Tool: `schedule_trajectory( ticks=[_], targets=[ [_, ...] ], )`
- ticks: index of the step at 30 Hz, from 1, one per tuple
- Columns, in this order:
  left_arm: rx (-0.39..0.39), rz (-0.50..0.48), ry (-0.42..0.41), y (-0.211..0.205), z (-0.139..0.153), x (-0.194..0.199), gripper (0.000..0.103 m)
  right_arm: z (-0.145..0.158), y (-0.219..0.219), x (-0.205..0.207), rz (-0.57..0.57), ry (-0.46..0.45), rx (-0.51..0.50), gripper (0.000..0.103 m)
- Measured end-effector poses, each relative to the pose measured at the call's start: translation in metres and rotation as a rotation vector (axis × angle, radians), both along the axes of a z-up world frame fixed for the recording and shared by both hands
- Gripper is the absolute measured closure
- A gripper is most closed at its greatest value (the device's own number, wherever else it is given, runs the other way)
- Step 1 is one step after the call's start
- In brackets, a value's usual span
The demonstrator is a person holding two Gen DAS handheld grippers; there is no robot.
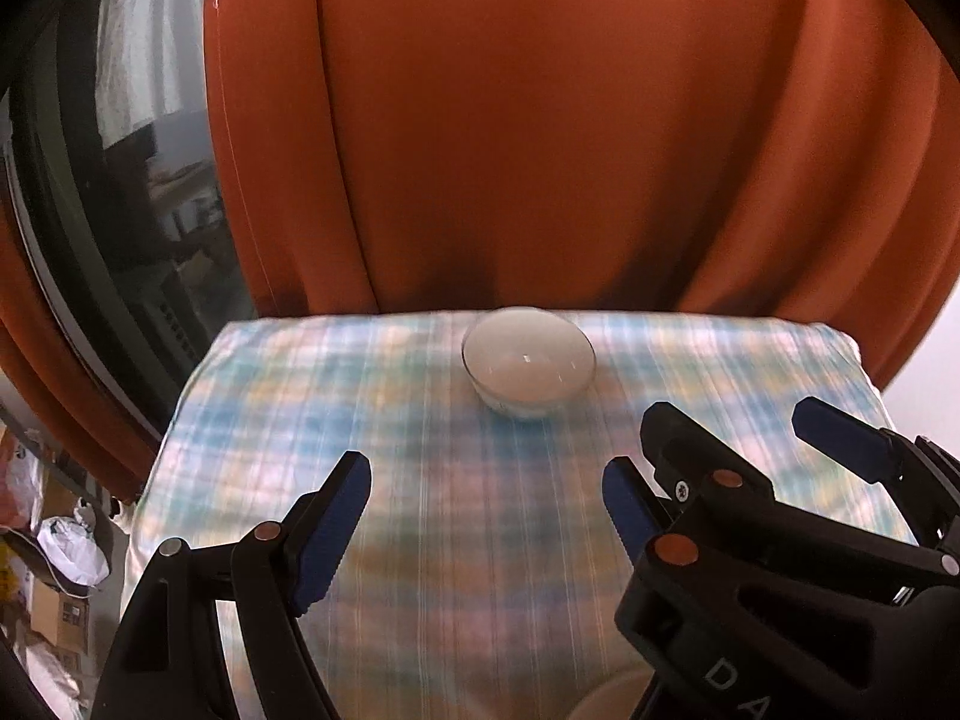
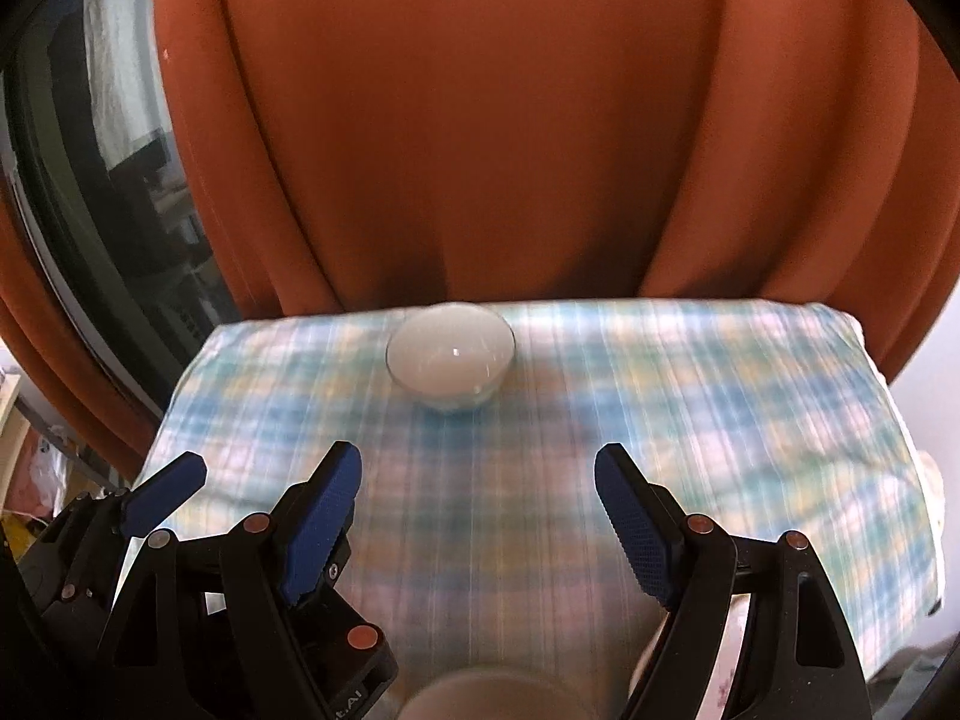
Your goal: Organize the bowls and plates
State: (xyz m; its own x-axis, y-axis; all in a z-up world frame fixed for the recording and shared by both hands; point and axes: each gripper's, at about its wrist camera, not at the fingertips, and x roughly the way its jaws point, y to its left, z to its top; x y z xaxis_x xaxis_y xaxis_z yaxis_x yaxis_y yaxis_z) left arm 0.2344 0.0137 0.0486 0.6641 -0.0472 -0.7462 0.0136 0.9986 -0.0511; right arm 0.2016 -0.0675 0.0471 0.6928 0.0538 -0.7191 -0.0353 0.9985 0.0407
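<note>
Status: early, by my read. One small clear glass bowl (image 1: 528, 369) w/ milky white inside sits alone at far edge of the plaid-cloth-covered surface (image 1: 384, 516), just before the rust-orange curtain (image 1: 540, 120). Nothing gripped. My left hand-held gripper (image 1: 486, 516) is spread, empty; right hand-held gripper (image 2: 477, 516) likewise, both well short of bowl. Pale rounded rim (image 2: 480, 693) at near edge, prob. another dish; blurred, can't confirm. Cloth soft, wrinkled; bowl smooth, glossy.

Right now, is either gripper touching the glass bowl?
Apart. Both wrist views show open plaid cloth between the bowl and the open left gripper and right gripper.
</note>
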Motion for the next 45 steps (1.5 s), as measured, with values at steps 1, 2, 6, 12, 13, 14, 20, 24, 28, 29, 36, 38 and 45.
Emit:
schedule_trajectory(
  ticks=[1,2,6,12,13,14,20,24,28,29,36,38,45],
  targets=[
    [0.003,0.014,-0.001,-0.002,0.001,0.009,0.022,0.001,-0.002,0.009,0.004,0.001,0.006,0.020],
    [0.003,0.023,0.000,-0.004,0.001,0.016,0.022,0.001,-0.004,0.019,0.008,0.002,0.007,0.020],
    [0.011,0.055,0.009,-0.011,-0.004,0.046,0.022,0.000,-0.012,0.054,0.029,0.003,0.015,0.020],
    [0.038,0.097,0.020,-0.012,-0.017,0.084,0.022,-0.013,-0.021,0.106,0.055,0.022,0.029,0.020],
    [0.041,0.105,0.024,-0.011,-0.020,0.092,0.022,-0.016,-0.022,0.116,0.058,0.024,0.031,0.020],
    [0.046,0.112,0.031,-0.010,-0.023,0.100,0.022,-0.020,-0.023,0.124,0.062,0.029,0.035,0.020],
    [0.073,0.152,0.039,-0.012,-0.044,0.139,0.022,-0.042,-0.027,0.171,0.068,0.043,0.049,0.020],
    [0.088,0.167,0.044,-0.012,-0.063,0.154,0.022,-0.060,-0.026,0.194,0.071,0.048,0.041,0.020],
    [0.101,0.178,0.063,-0.012,-0.081,0.162,0.028,-0.080,-0.024,0.206,0.062,0.059,0.028,0.020],
    [0.105,0.183,0.065,-0.011,-0.085,0.164,0.030,-0.086,-0.023,0.209,0.064,0.066,0.028,0.020],
    [0.110,0.199,0.093,-0.007,-0.106,0.176,0.043,-0.113,-0.018,0.224,0.063,0.100,0.035,0.035],
    [0.105,0.203,0.104,-0.007,-0.110,0.178,0.047,-0.118,-0.019,0.227,0.060,0.113,0.042,0.041],
    [0.076,0.201,0.135,-0.008,-0.126,0.182,0.068,-0.132,-0.021,0.235,0.073,0.154,0.054,0.066]
  ],
)
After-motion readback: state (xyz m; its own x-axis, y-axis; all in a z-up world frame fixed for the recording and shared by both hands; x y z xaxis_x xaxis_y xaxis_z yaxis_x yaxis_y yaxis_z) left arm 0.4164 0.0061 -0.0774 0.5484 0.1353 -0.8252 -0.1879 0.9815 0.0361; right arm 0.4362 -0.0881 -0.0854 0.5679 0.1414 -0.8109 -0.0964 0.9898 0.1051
